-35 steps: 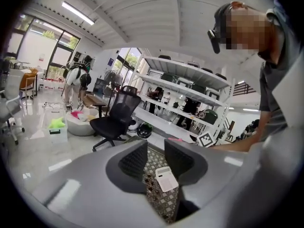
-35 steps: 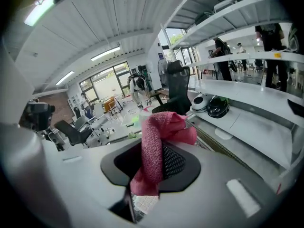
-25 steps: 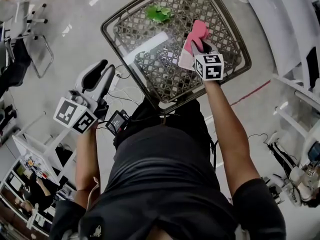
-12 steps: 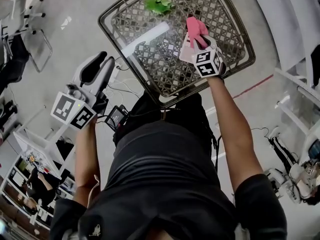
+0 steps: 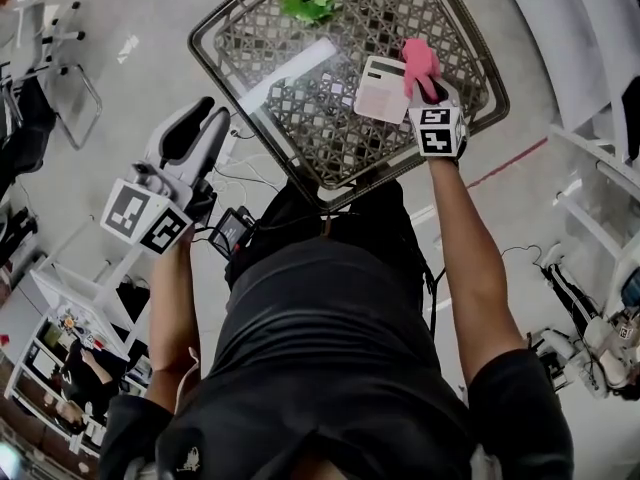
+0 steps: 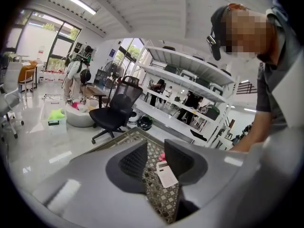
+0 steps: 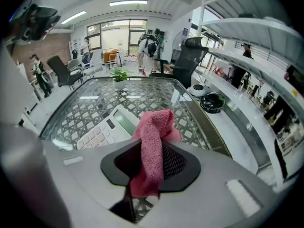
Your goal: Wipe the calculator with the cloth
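Note:
A white calculator (image 5: 383, 90) lies on the lattice-patterned glass table (image 5: 290, 118), right of the middle. My right gripper (image 5: 421, 81) is shut on a pink cloth (image 5: 420, 64) and hovers just off the calculator's right edge. In the right gripper view the cloth (image 7: 153, 146) hangs between the jaws of the right gripper (image 7: 152, 164), and the calculator (image 7: 105, 129) lies ahead to the left. My left gripper (image 5: 193, 146) is open and holds nothing, off the table's left side. The left gripper (image 6: 156, 158) frames the calculator (image 6: 166, 175) between its jaws, far off.
A small green plant (image 5: 306, 4) stands at the table's far edge, also the plant (image 7: 118, 76). A black office chair (image 6: 114, 110) and white shelving (image 6: 190, 103) stand beyond the table. Cables lie on the floor (image 5: 240, 173) by the table's near left corner.
My right gripper carried the cloth from over the calculator to its right side, so the calculator's face now shows. The left gripper hardly moved.

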`<state>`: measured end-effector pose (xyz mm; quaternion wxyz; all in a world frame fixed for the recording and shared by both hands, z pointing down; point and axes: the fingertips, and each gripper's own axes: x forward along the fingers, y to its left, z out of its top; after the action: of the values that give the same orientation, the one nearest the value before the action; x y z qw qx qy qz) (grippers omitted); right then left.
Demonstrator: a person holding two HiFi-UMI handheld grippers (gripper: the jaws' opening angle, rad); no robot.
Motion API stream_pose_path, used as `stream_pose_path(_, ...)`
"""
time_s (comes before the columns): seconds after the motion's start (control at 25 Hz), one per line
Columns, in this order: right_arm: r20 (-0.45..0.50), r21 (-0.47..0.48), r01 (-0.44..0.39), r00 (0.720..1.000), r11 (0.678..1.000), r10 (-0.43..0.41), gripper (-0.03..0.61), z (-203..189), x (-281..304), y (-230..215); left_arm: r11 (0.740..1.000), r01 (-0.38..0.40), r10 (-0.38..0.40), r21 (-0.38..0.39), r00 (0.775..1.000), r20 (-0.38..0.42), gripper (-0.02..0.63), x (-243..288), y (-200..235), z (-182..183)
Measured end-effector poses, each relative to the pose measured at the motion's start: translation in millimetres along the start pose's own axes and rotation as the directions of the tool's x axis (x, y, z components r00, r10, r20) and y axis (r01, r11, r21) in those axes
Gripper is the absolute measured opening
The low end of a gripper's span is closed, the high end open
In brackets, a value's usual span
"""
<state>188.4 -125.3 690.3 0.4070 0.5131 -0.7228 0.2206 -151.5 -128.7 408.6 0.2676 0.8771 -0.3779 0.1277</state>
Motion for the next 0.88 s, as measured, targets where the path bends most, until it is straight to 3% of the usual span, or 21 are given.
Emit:
stream_pose_path(0.12,0.015,0.159,0.014,1.0,0.987,-0.016,0.086,-4,-3,-4,1.0,0.002,-0.002,0.001,1.0,0.001,0.17,1,-1,1)
stream_pose_path(0.24,0.033,0.319,0.02,0.999,0.948,-0.032,0.086,-5,-2,1,1.0,0.0,0.0,0.002,1.0,0.001,0.17,0,1,1)
stream_pose_path(0.36,0.041,0.392,0.03,0.998,0.92,-0.05,0.086,-3,0,9,1.0,-0.002,0.002,0.0,1.0,0.001,0.17,-2,3,-1)
stream_pose_path(0.64,0.059,0.357,0.007,0.998,0.934,-0.031,0.086,17,6,45,1.0,-0.012,0.012,-0.005,1.0,0.005,0.17,-11,10,-5)
stream_pose_path(0.88,0.071,0.254,-0.095,0.994,0.963,0.079,0.086,31,18,99,1.0,-0.029,0.029,-0.011,1.0,0.009,0.17,-22,16,-9)
